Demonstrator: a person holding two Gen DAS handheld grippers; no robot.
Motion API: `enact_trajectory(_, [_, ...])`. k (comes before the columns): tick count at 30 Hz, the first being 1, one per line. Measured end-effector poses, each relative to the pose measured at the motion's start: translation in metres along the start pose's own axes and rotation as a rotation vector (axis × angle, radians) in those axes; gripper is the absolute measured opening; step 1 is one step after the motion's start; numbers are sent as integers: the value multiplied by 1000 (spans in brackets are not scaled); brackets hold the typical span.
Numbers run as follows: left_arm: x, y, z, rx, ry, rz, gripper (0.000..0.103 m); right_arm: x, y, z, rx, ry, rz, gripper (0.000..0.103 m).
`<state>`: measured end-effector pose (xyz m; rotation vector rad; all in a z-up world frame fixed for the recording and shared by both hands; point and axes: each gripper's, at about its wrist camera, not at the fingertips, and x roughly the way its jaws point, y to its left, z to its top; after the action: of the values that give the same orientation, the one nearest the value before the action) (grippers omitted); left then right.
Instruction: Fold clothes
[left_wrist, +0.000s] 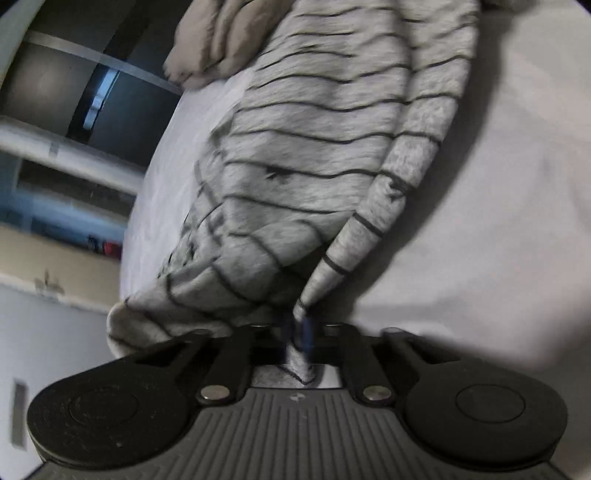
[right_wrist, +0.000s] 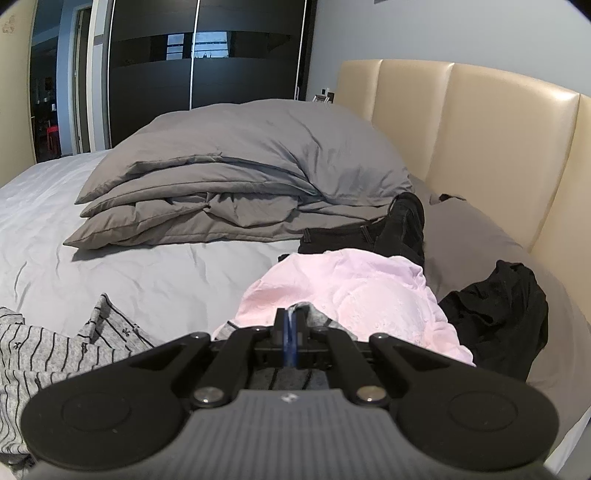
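fingers, left gripper (left_wrist: 301, 328): together, clamped on a narrow tip of the grey striped garment (left_wrist: 314, 155), a sleeve end or corner by the look of it; the cloth runs straight out from the pinch and fans wider as it goes away across the bed sheet (left_wrist: 498, 221).
fingers, right gripper (right_wrist: 290, 332): together, clamped on a small tuck of grey striped fabric, which pokes up just past the tips and also shows beneath them.
garment, position: lies on the bed, most of it spread beyond the left fingers; in the right wrist view a rumpled part of it lies at lower left, beside the gripper.
purpose, judged: two pinches on the one piece let it be lifted and drawn taut, ready for a first fold; fold not yet made.
adjacent items: pink garment (right_wrist: 354, 291) just behind the right fingers; black clothing (right_wrist: 495, 314) to its right; another dark piece (right_wrist: 391, 229) behind.
further out: folded grey duvet (right_wrist: 236, 184), beige padded headboard (right_wrist: 480, 125), dark wardrobe (right_wrist: 207, 55).
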<state>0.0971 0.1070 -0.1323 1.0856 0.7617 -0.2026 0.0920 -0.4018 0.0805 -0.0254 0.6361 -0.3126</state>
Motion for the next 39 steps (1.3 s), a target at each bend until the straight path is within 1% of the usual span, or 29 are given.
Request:
enact_trajectory(2, [-1,15,0,-79,3,-5,2,1,-2,-1,1,2,1,2])
enact_trajectory(4, [-9,31,-1,-133,-9,-3,2,0,-3,-1,4,-1,1,2])
enact_trajectory(5, [-14,41,0,-171,-24,-15,2,-1,-3,-1,5,-3,1,2])
enact_trajectory(7, [-24,61,4,-227,-40,-5,2,-7,-4,0,12,-18,1,2])
enact_trajectory(10, [-51,93,6,-303,-77,42,2,-22,-2,3,3,-51,5,2])
enact_trajectory(13, [-79,121,7,-352,-106,91,2,-40,0,6,-7,-71,19,2])
enact_trajectory(15, [-97,135,2,-376,-116,114,2,-50,-1,6,-5,-64,34,2])
enact_trajectory(20, [-138,160,-17,-398,-136,130,2,-75,-7,-6,18,-15,63,2])
enact_trajectory(22, [-159,161,-27,-410,-139,115,2,-87,-13,-13,29,1,68,2])
enact_trajectory(23, [-165,160,-30,-400,-142,112,2,-93,-16,-17,34,11,71,2])
enact_trajectory(26, [-178,149,-37,-342,-144,96,2,-106,-20,-30,20,74,83,2])
enact_trajectory(28, [-183,137,-43,-316,-141,64,2,-112,-20,-39,3,111,90,2])
enact_trajectory(32, [-184,117,-50,-262,-126,26,2,-121,-14,-63,-55,185,96,2])
enact_trajectory(35, [-179,107,-51,-253,-107,-12,2,-119,-7,-79,-109,250,112,3])
enact_trajectory(39, [-175,94,-54,-220,-73,-75,2,-116,0,-93,-136,317,139,6])
